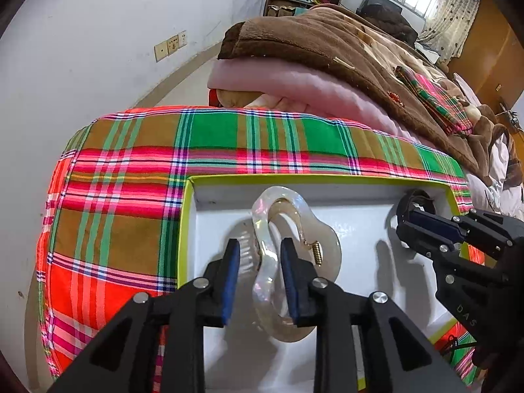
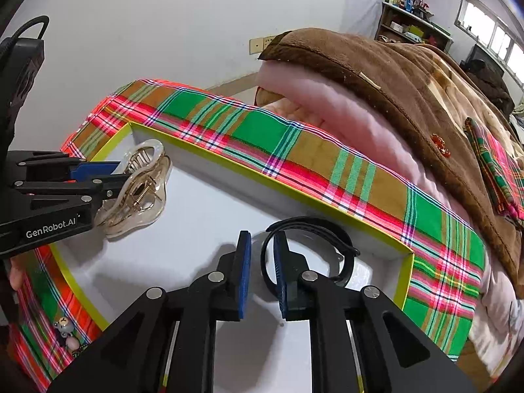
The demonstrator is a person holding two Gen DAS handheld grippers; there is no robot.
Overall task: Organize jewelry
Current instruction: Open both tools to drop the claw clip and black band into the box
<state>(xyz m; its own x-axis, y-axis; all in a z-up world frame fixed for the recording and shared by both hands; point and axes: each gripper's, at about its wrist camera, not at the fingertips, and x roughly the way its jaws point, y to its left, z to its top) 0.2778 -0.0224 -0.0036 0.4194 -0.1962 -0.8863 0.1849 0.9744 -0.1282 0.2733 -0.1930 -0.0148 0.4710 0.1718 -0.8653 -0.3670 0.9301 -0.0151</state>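
Observation:
A clear pearly hair claw clip [image 1: 294, 229] stands in the white tray with a yellow-green rim [image 1: 327, 178]. My left gripper [image 1: 258, 255] straddles one side of the clip with its jaws open around it; it also shows in the right wrist view [image 2: 108, 177] at the clip [image 2: 144, 193]. A black band bracelet [image 2: 314, 229] lies in the tray's [image 2: 262, 177] far right corner. My right gripper [image 2: 262, 255] is open, its right finger inside the band's loop. In the left wrist view the right gripper [image 1: 406, 219] sits at the bracelet [image 1: 419, 196].
The tray rests on a plaid cloth [image 1: 131, 196] over a bed. Folded pink and brown blankets [image 1: 327, 65] are piled behind it. A small bear charm [image 2: 65, 327] lies on the cloth left of the tray. A white wall is to the left.

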